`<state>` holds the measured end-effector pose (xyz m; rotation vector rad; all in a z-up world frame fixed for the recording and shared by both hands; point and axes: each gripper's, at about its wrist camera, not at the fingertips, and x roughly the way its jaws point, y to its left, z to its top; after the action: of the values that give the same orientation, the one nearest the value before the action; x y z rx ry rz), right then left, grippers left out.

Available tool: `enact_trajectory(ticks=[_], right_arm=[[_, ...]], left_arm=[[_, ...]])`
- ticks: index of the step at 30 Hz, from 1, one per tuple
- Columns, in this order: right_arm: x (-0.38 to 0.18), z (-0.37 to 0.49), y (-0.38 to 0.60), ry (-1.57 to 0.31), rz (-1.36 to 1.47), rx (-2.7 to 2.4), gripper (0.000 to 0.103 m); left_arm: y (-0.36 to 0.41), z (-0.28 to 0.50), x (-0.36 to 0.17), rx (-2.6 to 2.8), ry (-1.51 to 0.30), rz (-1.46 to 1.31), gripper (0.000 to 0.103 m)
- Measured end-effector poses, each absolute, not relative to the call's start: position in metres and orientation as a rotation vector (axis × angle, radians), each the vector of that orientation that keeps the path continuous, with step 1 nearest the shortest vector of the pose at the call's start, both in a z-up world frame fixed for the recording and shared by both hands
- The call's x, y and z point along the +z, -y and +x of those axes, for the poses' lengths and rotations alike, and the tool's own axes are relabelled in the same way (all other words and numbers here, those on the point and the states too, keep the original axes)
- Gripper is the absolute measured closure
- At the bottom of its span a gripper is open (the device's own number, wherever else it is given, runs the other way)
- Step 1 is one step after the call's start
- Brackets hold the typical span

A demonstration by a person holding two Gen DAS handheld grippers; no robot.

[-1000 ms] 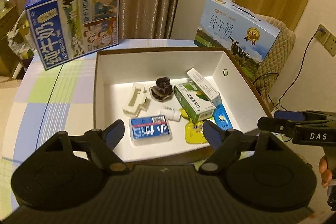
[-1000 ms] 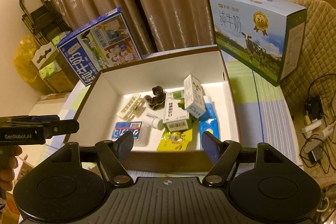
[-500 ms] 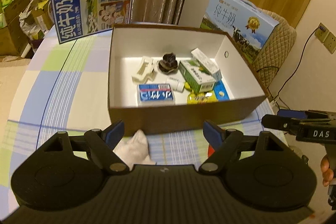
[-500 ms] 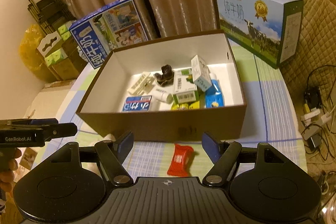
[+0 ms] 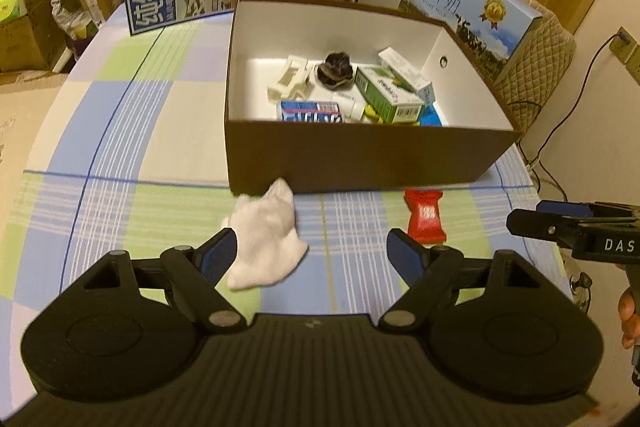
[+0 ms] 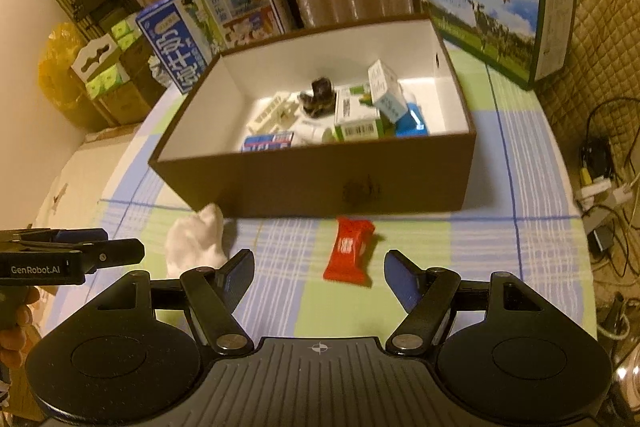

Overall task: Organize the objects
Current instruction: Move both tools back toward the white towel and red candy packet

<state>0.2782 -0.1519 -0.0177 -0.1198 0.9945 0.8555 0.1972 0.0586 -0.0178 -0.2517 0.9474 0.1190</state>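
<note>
**Now two loose things wait in front of the box, one before each tool**

Now the left tool (image 5: 310, 253) hangs above the near edge of the tabletop (image 5: 120, 131) with its jaws apart and nothing between the pads. The white sock (image 5: 266, 239), a soft crumpled piece of cloth, lies just ahead of it, closer to the tool's left finger (image 5: 222, 253) than to the middle of the gap. Its far tip touches or almost touches the front wall of the brown cardboard box (image 5: 360, 159).

The right tool (image 6: 320, 275) also stands with jaws apart and empty. The red snack packet (image 6: 350, 251), a shiny crinkled wrapper with sealed ends, lies directly ahead between the lines of its two fingers. The long axis of the packet runs away from the tool toward the box, only a little tilted, so I think the jaws could close across its narrow width without much turning.

So each hand has its own target: the left is nearer to the sock, the right to the packet. The box is open on top, white inside, and already holds small cartons, a blue and white pack, a cream plastic piece and a dark lumpy object. Probably both loose things belong there. The sock may need the left tool shifted slightly to the left first.
</note>
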Motion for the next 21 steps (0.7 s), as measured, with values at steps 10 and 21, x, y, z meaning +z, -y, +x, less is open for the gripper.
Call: enact_trajectory(ticks=[10, 21], right_arm=[[-0.041, 0.268, 0.151, -1.062, -0.152, 0.863, 0.034], [-0.069, 0.268, 0.141, -1.126, -0.209, 0.841, 0.034]], left_arm=[[-0.059, 0.191, -0.033, 0.145, -0.997, -0.246, 0.024], [-0.06, 0.196, -0.052, 0.146, -1.043, -0.25, 0.024]])
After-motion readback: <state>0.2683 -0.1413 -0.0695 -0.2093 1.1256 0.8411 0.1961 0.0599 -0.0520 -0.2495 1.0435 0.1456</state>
